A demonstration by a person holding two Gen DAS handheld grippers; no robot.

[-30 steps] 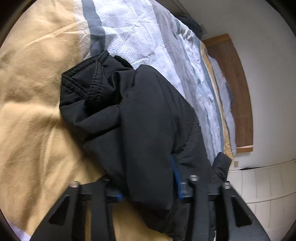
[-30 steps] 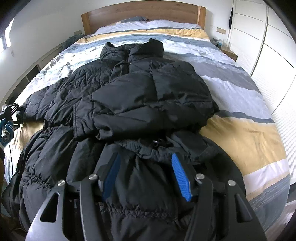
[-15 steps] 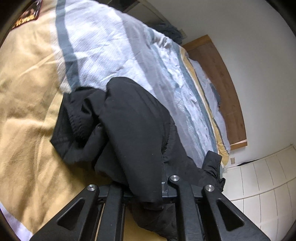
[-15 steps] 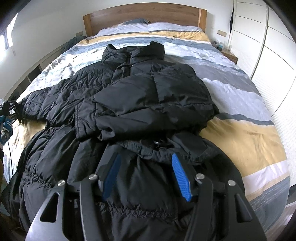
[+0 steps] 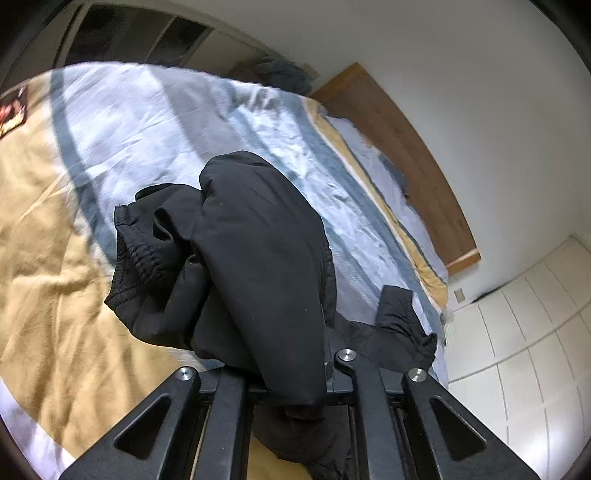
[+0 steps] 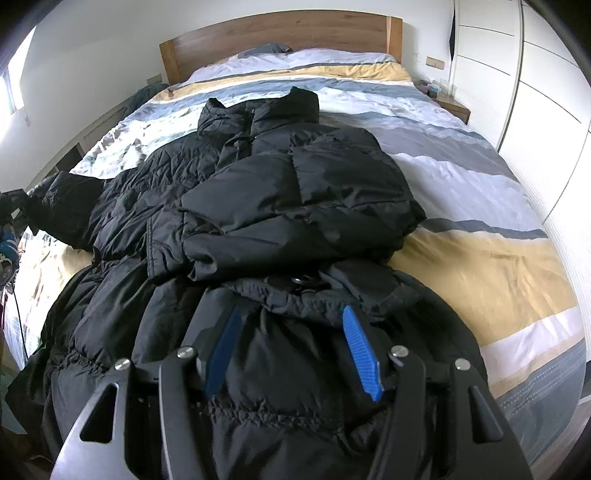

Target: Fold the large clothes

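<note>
Left gripper clenched on a black jacket sleeve, right gripper parted over the jacket's hem on the bed.

The left gripper has just closed on the sleeve of the black puffer jacket, and the fabric bunches out ahead of its fingers, cuff hanging to the left. A second ago the sleeve lay on the yellow band of the bedspread; now it is raised clear of it, and the view has tilted to take in more wall. The right gripper is unchanged, its blue pads about half apart with the hem between them, not pinched. The jacket lies down the middle of the bed, collar toward the wooden headboard, one sleeve folded across its chest. Bare bedspread lies to the right, up to the white wardrobe.
</note>
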